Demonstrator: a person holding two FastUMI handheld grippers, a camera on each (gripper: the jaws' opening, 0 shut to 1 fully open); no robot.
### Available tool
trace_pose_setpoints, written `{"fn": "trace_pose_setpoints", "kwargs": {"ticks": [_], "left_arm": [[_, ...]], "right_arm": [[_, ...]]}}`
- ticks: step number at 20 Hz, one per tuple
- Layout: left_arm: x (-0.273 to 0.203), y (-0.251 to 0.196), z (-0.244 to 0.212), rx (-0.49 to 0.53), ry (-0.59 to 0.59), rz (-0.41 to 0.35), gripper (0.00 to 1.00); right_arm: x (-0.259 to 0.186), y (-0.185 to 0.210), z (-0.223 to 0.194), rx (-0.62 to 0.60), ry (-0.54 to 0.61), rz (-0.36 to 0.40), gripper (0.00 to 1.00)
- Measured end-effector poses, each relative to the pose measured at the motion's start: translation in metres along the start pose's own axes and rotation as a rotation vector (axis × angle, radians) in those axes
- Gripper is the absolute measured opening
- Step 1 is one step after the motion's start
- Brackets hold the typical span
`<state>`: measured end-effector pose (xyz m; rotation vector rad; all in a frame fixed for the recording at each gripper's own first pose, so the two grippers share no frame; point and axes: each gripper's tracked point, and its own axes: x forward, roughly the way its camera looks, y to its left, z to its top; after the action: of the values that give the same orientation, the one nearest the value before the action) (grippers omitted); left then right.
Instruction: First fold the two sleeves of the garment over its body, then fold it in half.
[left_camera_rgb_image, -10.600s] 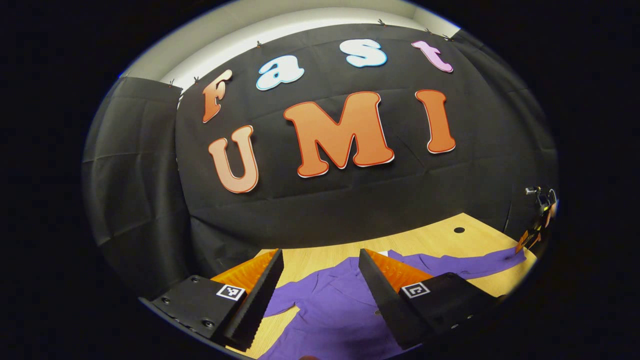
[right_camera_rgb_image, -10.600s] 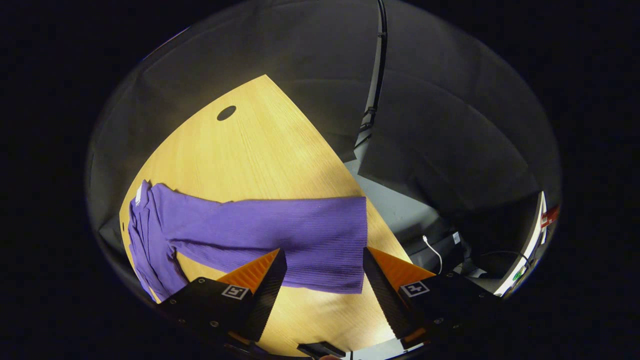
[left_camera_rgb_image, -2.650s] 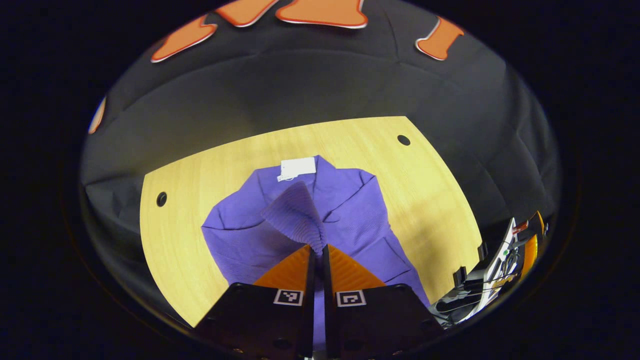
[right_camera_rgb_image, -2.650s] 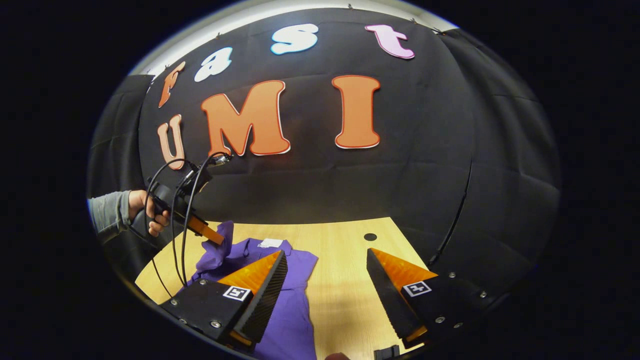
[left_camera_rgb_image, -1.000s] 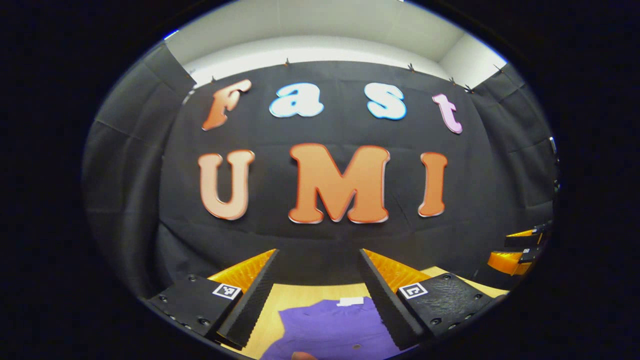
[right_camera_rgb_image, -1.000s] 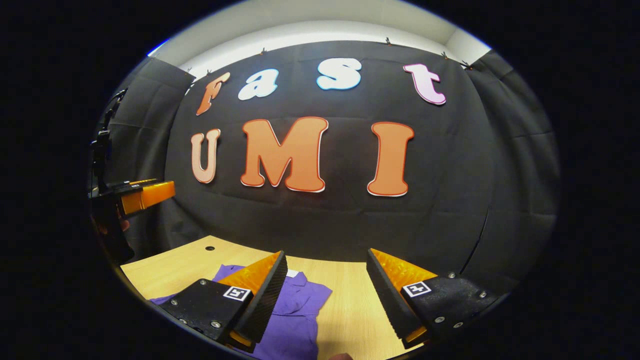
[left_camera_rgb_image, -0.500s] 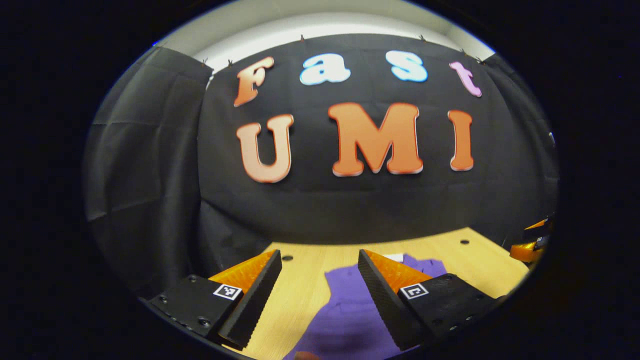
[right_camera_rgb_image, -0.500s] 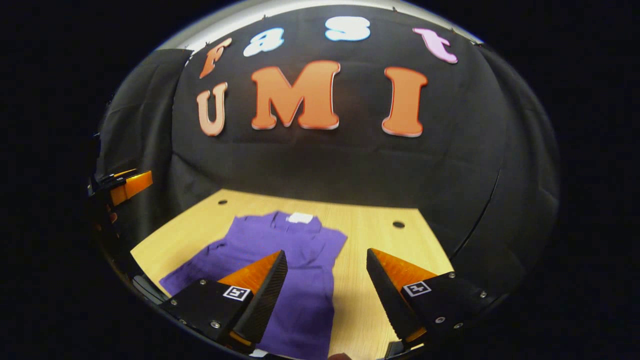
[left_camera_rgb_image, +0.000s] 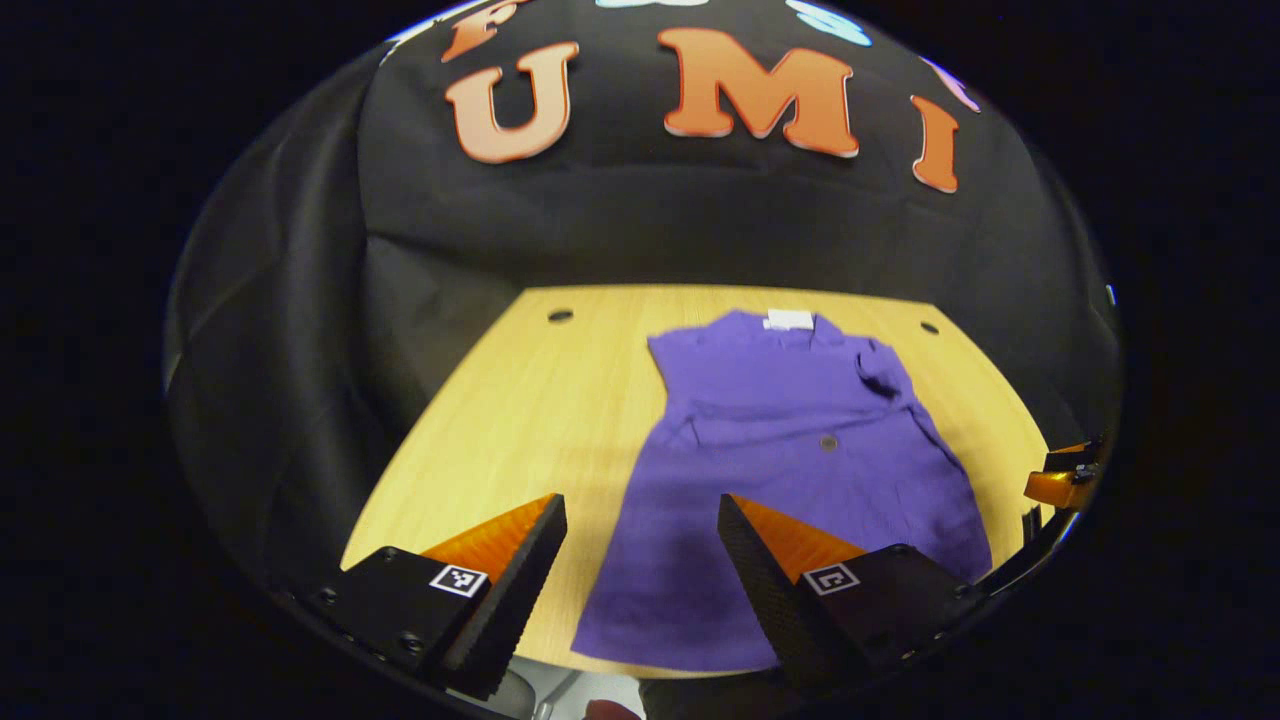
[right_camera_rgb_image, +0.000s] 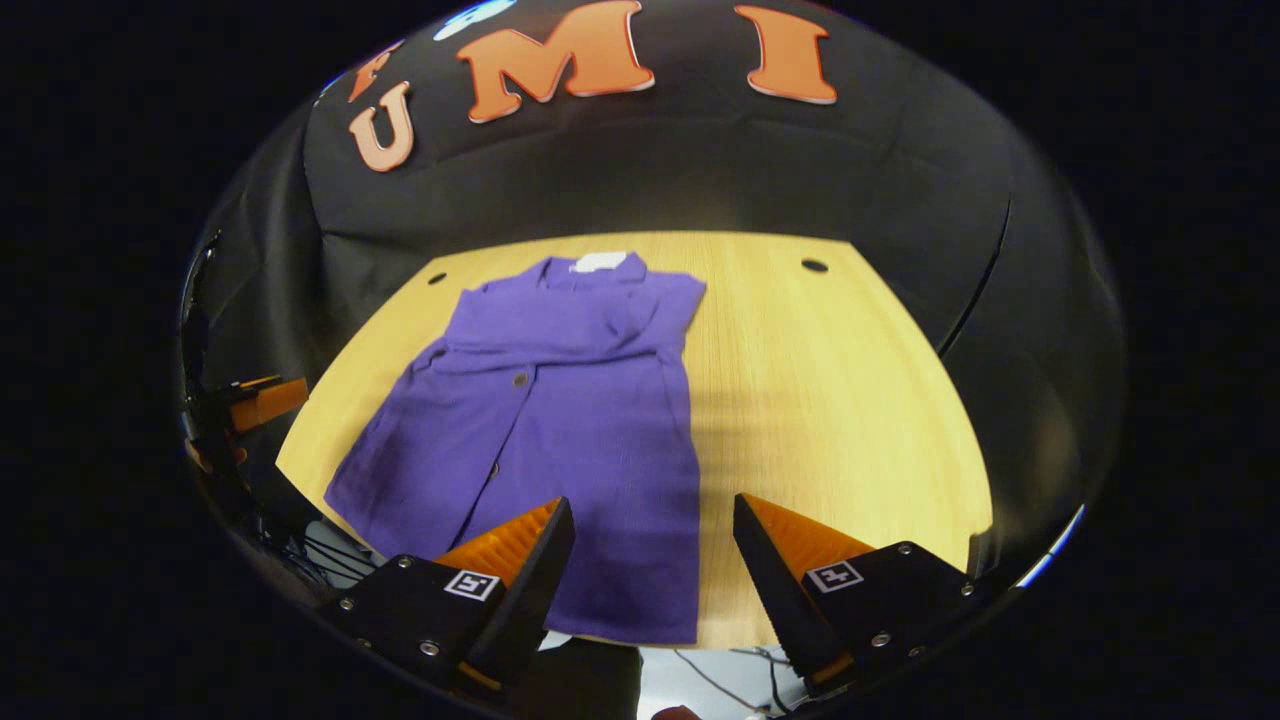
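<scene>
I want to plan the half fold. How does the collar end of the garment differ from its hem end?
The collar end lies far, toward the wall, narrower, with a white tag and folded sleeves layered below it. The hem end lies near, at the table front edge, wider and flatter. Both are purple and rest flat.

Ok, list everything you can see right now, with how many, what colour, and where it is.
garment: one, purple, flat on the table, sleeves folded over its body, hem at the near edge
label: one, white, at the garment's collar, far end
buttons: a few, dark, down the garment's front
table: one, light wood, under the garment
holes: two, dark, at the table's far corners
left gripper: one, open, above the garment's near left corner
right gripper: one, open, above the near right corner
</scene>
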<state>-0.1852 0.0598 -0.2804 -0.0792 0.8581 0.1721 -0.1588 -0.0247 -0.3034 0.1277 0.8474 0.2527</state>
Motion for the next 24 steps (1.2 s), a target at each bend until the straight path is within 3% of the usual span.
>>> {"fn": "trace_pose_setpoints", "kwargs": {"ticks": [5,10,14,21,22,23,24], "left_arm": [[0.020,0.005,-0.089,0.036,0.278,-0.031,0.99],[0.025,0.008,-0.129,0.038,0.475,-0.059,0.99],[0.051,0.010,-0.148,0.085,0.583,-0.047,0.99],[0.080,-0.003,-0.138,0.097,0.662,-0.111,0.97],[0.082,-0.004,-0.139,0.106,0.677,-0.115,0.96],[0.081,-0.004,-0.140,0.113,0.696,-0.116,0.96],[0.082,-0.006,-0.141,0.107,0.719,-0.116,0.95]], "right_arm": [[0.017,-0.003,-0.051,0.011,0.177,-0.009,0.96],[0.024,-0.005,-0.094,0.054,0.315,-0.018,0.96],[0.026,-0.003,-0.118,0.064,0.399,-0.019,0.96],[0.030,-0.007,-0.135,0.038,0.483,-0.054,0.93],[0.030,-0.009,-0.135,0.020,0.489,-0.063,0.89],[0.031,-0.006,-0.135,0.019,0.497,-0.058,0.74],[0.032,-0.004,-0.136,0.033,0.499,-0.053,0.78]]}}
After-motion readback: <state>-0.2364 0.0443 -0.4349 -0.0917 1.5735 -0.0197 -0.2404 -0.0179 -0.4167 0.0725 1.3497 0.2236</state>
